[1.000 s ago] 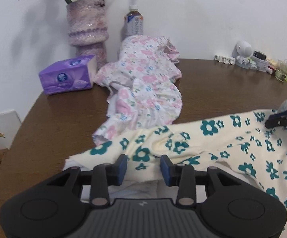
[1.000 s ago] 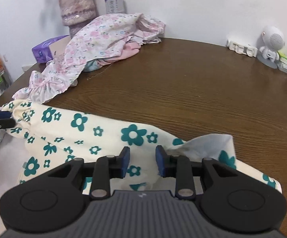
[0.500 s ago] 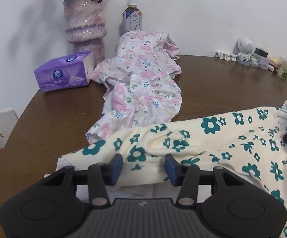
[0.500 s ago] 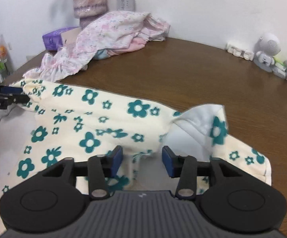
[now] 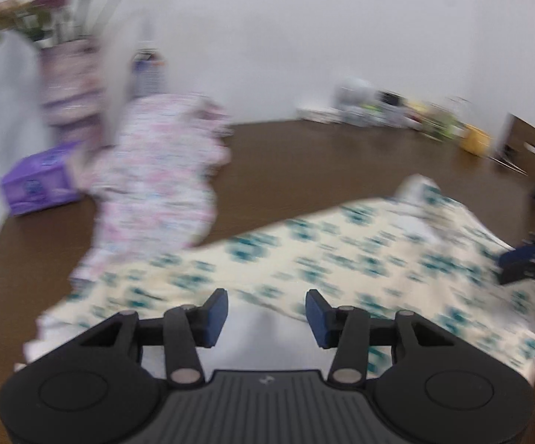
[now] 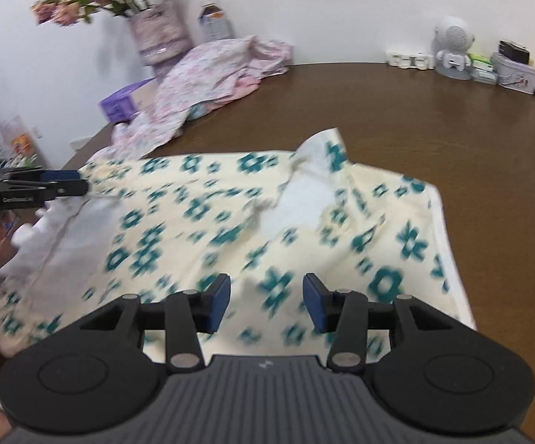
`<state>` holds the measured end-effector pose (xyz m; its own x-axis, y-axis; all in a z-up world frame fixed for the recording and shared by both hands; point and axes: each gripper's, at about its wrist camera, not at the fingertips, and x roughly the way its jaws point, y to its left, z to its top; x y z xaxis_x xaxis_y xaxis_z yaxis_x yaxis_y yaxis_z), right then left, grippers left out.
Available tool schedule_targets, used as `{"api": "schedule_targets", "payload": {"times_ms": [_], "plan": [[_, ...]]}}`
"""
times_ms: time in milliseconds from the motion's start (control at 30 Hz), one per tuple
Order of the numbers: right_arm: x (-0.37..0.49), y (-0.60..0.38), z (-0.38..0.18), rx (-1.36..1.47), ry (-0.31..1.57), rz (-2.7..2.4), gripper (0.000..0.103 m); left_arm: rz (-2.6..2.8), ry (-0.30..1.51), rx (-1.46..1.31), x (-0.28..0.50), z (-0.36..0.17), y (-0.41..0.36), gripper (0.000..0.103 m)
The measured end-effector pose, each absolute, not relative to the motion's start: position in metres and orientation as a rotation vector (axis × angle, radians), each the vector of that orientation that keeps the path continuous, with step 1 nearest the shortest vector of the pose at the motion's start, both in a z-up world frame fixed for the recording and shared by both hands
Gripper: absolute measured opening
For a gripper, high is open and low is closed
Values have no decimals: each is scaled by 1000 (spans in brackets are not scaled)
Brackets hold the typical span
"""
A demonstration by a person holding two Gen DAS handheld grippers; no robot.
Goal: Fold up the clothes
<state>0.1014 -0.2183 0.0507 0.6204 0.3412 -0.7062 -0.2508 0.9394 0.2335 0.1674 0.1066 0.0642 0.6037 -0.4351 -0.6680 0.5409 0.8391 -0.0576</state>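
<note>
On the round dark-brown wooden table (image 6: 415, 118): two garments, counted. One cream cotton garment with teal flower print (image 6: 208, 214) lies spread across the near half, partly turned over so its white lining shows. One pink-and-white floral garment (image 6: 208, 77) is heaped at the far left, its lower edge just touching the cream one.

Far edge, left side: one purple ribbed vase with pink flowers (image 6: 156, 33), one plastic drink bottle (image 6: 213, 22), one purple tissue pack (image 6: 119, 103). Far right: one white astronaut figurine (image 6: 452, 48), beside a cluster of small tins and boxes too small to count.

Two hand-held grippers. Right gripper (image 6: 266, 303): blue pads spread apart, nothing pinched; the cream garment lies directly under and ahead of the gap, near edge. Left gripper (image 5: 266, 318): pads likewise spread, nothing between them; the cream garment's near-left edge lies just beyond and under the tips. The left wrist view is motion-blurred. In the right wrist view the left gripper's tips sit at the garment's far-left corner; contact cannot be judged.
</note>
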Motion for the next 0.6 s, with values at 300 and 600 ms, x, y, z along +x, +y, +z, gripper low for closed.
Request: {"api": "schedule_targets", "payload": {"times_ms": [300, 600], "plan": [[58, -212, 39, 222, 948, 440, 38, -711, 831, 257, 85, 46, 85, 46], [53, -216, 25, 347, 942, 441, 3, -701, 848, 344, 49, 37, 92, 11]]}}
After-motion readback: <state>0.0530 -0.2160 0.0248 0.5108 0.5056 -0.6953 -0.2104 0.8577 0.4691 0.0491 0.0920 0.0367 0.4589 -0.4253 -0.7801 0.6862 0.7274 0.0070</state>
